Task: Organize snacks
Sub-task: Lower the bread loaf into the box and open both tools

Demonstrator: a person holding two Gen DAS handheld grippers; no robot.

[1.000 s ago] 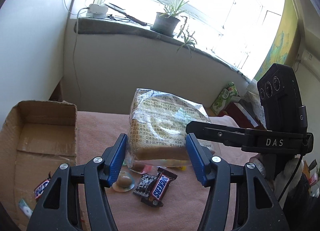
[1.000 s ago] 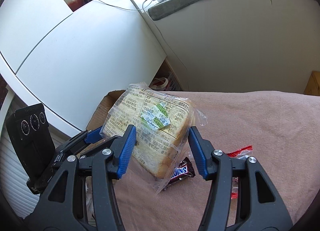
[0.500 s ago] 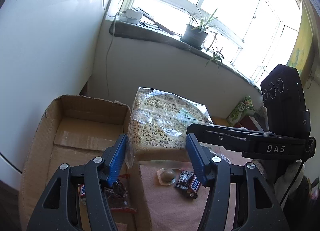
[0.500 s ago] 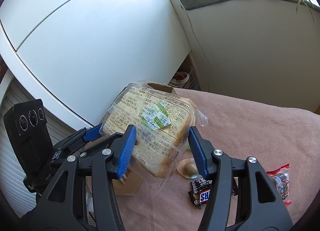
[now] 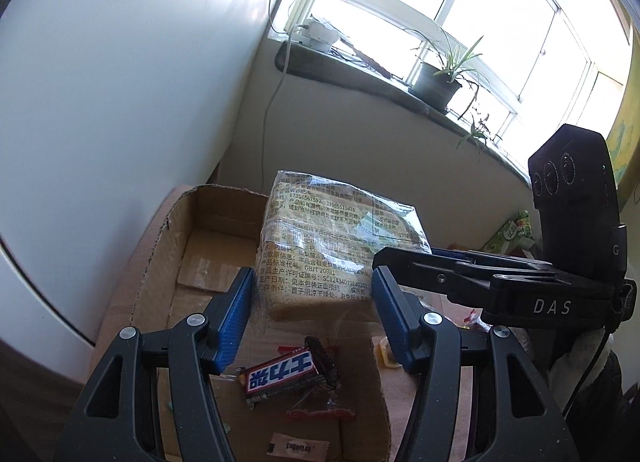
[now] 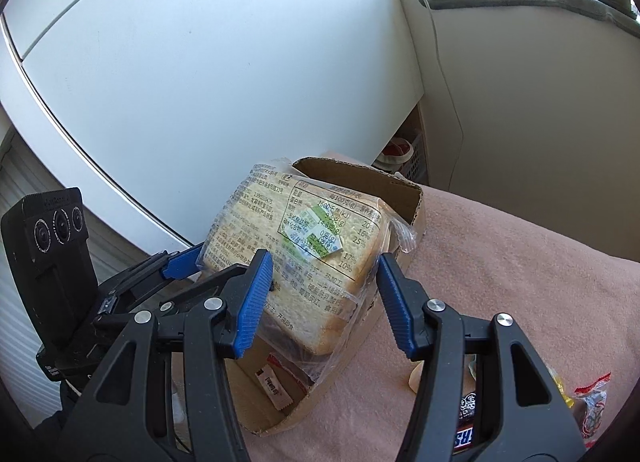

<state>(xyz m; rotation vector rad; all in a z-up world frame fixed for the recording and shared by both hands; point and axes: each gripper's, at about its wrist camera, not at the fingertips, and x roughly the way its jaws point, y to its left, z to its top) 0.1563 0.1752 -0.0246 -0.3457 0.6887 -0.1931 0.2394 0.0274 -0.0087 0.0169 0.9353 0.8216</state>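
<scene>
Over the cardboard box (image 5: pixel 208 246), carried the bagged bread (image 5: pixel 340 246), clamped by left gripper (image 5: pixel 312 318) and right gripper (image 6: pixel 324 298); lowering and release probably next.

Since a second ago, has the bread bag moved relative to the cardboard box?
Yes. The bread bag, gripped by both hand-held grippers, has been carried sideways from above the pink cloth to above the open cardboard box, towards the white cabinet.
</scene>
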